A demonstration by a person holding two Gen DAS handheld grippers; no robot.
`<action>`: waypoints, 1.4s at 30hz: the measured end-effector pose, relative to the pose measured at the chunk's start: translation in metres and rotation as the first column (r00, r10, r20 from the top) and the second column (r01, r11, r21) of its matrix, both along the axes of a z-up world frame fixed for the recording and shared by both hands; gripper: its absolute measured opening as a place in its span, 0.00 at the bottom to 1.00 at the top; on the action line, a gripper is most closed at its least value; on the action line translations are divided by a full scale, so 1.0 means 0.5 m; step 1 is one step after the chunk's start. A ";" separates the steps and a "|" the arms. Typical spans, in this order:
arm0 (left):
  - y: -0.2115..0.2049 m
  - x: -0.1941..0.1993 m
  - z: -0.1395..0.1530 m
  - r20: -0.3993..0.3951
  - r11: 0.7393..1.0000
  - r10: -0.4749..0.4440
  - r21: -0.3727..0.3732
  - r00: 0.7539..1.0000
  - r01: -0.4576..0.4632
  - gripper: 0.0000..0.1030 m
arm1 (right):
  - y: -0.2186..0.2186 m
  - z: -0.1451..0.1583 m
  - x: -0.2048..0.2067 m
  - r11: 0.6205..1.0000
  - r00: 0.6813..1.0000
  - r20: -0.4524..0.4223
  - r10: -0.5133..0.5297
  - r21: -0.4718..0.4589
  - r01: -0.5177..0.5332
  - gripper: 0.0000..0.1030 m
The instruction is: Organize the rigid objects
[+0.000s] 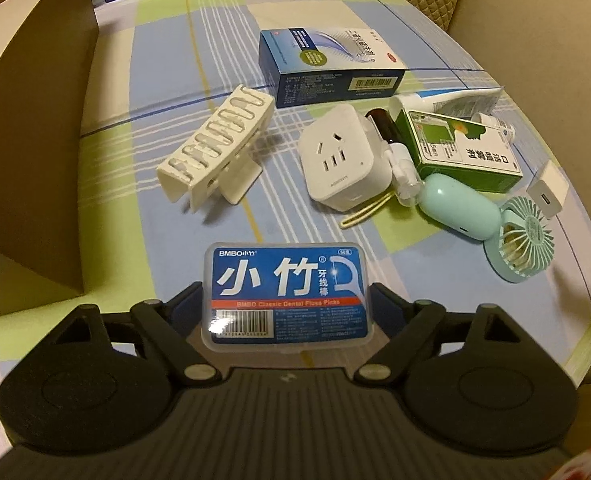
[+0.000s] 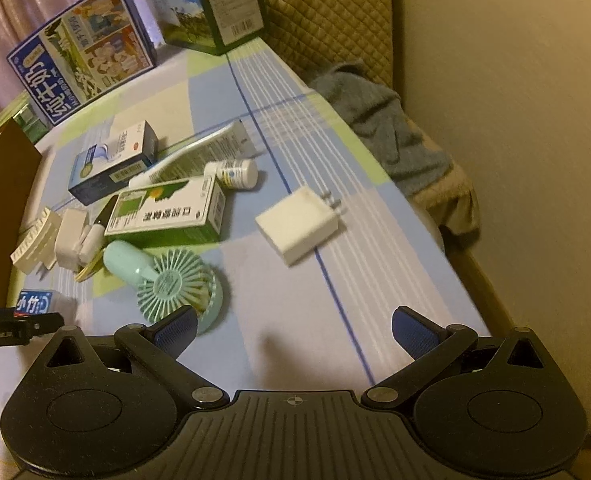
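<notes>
Left wrist view, one item each: brown carton far left of the left gripper; blue-white medicine box ahead; green box ahead-right; white "AOHOVVY"-type cube socket; mint fan. Floss-pick case, labelled "BMBO Classic Dental Floss Picks", sits between the spread jaws, contact unclear. Right gripper spread, empty, white charger ahead.

L gripper wide, R gripper wide
</notes>
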State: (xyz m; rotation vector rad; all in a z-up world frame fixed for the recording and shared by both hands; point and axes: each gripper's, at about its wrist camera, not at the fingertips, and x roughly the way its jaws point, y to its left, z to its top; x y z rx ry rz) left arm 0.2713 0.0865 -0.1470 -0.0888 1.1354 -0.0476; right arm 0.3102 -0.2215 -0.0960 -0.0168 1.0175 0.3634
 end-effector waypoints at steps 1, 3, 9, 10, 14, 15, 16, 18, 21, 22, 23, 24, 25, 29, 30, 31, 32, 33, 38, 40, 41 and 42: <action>0.001 0.000 0.000 0.002 1.000 0.001 0.003 1.000 -0.001 0.82 | 0.002 -0.001 0.005 1.000 1.000 0.020 0.017 0.000 -0.017 0.98; 0.003 -0.003 0.000 0.004 1.000 0.001 0.013 1.000 -0.001 0.82 | 0.006 -0.002 0.016 0.998 0.996 0.066 0.060 -0.004 -0.060 0.95; 0.014 -0.016 0.006 0.010 1.000 0.020 0.020 1.000 -0.020 0.82 | 0.015 -0.018 0.066 0.980 0.970 0.141 0.197 -0.008 -0.197 0.78; 0.015 -0.020 0.007 0.012 0.999 0.022 0.023 1.000 -0.022 0.82 | 0.019 -0.024 0.075 0.977 0.966 0.143 0.214 -0.010 -0.215 0.78; 0.020 -0.035 0.010 0.015 0.999 0.035 0.026 0.999 -0.035 0.82 | 0.034 -0.044 0.102 0.956 0.946 0.140 0.294 -0.042 -0.291 0.70; 0.022 -0.039 0.011 0.014 0.999 0.040 0.025 0.999 -0.040 0.82 | 0.039 -0.050 0.107 0.949 0.939 0.137 0.315 -0.058 -0.309 0.68; 0.024 -0.043 0.012 0.014 0.999 0.046 0.025 0.999 -0.046 0.82 | 0.040 -0.056 0.112 0.944 0.935 0.132 0.328 -0.072 -0.321 0.67; 0.029 -0.052 0.015 0.016 0.998 0.057 0.026 0.998 -0.058 0.82 | 0.046 -0.066 0.119 0.933 0.926 0.127 0.356 -0.097 -0.345 0.64; 0.034 -0.065 0.019 0.019 0.997 0.072 0.025 0.997 -0.073 0.82 | 0.045 -0.076 0.127 0.920 0.914 0.123 0.386 -0.127 -0.371 0.59; 0.036 -0.069 0.021 0.020 0.997 0.078 0.026 0.997 -0.078 0.82 | 0.045 -0.077 0.130 0.916 0.911 0.121 0.395 -0.129 -0.380 0.58; 0.037 -0.073 0.022 0.021 0.996 0.083 0.027 0.996 -0.084 0.82 | 0.045 -0.078 0.131 0.912 0.908 0.121 0.402 -0.134 -0.387 0.57; 0.038 -0.076 0.022 0.021 0.996 0.089 0.028 0.996 -0.089 0.82 | 0.045 -0.080 0.133 0.909 0.904 0.119 0.409 -0.141 -0.393 0.56; 0.039 -0.079 0.023 0.021 0.995 0.094 0.027 0.995 -0.095 0.82 | 0.045 -0.081 0.133 0.904 0.901 0.117 0.419 -0.145 -0.401 0.56; 0.041 -0.089 0.026 0.027 0.994 0.108 0.030 0.994 -0.108 0.82 | 0.050 -0.083 0.130 0.888 0.884 0.127 0.450 -0.171 -0.428 0.47; 0.041 -0.091 0.028 0.029 0.993 0.110 0.030 0.994 -0.110 0.82 | 0.051 -0.083 0.129 0.885 0.882 0.128 0.454 -0.179 -0.429 0.47; 0.041 -0.094 0.030 0.031 0.993 0.111 0.031 0.993 -0.112 0.82 | 0.052 -0.082 0.128 0.885 0.882 0.128 0.454 -0.181 -0.429 0.47; 0.040 -0.096 0.032 0.035 0.993 0.114 0.032 0.993 -0.115 0.82 | 0.051 -0.082 0.127 0.885 0.882 0.126 0.454 -0.179 -0.429 0.47; 0.040 -0.099 0.034 0.038 0.993 0.116 0.032 0.993 -0.117 0.82 | 0.051 -0.083 0.125 0.886 0.882 0.126 0.453 -0.177 -0.429 0.46; 0.042 -0.111 0.048 0.059 0.991 0.125 0.032 0.990 -0.127 0.82 | 0.048 -0.071 0.110 0.887 0.884 0.125 0.451 -0.177 -0.427 0.46; 0.045 -0.117 0.057 0.068 0.991 0.128 0.029 0.990 -0.130 0.82 | 0.047 -0.060 0.102 0.887 0.883 0.131 0.451 -0.171 -0.428 0.46; 0.046 -0.119 0.062 0.073 0.991 0.129 0.028 0.989 -0.132 0.82 | 0.048 -0.052 0.099 0.889 0.883 0.134 0.450 -0.167 -0.427 0.46; 0.047 -0.121 0.068 0.078 0.991 0.130 0.028 0.988 -0.132 0.82 | 0.048 -0.043 0.094 0.890 0.883 0.139 0.449 -0.162 -0.427 0.46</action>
